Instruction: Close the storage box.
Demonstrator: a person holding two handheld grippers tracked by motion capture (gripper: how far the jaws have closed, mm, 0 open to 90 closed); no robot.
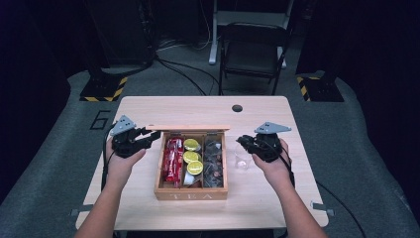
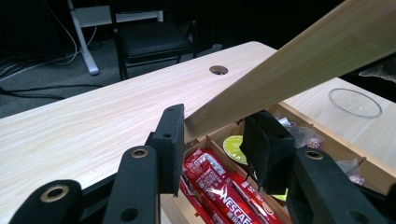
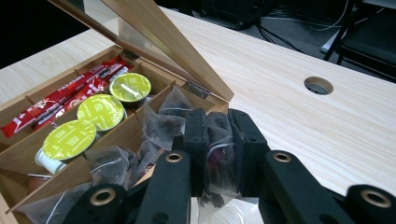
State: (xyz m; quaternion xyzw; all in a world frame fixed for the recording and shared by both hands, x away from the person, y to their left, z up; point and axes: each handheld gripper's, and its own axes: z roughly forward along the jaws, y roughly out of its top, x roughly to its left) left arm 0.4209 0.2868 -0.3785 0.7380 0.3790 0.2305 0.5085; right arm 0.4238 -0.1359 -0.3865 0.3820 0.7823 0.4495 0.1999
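Observation:
A wooden tea box (image 1: 190,194) stands mid-table with its lid (image 1: 188,128) raised. My left gripper (image 1: 151,136) is at the lid's left corner. In the left gripper view the lid (image 2: 289,70) runs between the pads of my left gripper (image 2: 217,140), which is shut on its end. The box holds red Nescafe sticks (image 1: 172,158), green capsules (image 1: 192,156) and tea bags (image 1: 213,158). My right gripper (image 1: 242,141) hovers right of the box. In the right gripper view my right gripper (image 3: 219,135) is shut on a clear tea bag (image 3: 219,158), above a small glass bowl (image 3: 224,215).
The glass bowl (image 1: 241,161) sits on the table just right of the box. A cable hole (image 1: 236,107) lies near the table's far edge. A black chair (image 1: 252,49) stands beyond the table. Bare tabletop lies in front of the box and at both sides.

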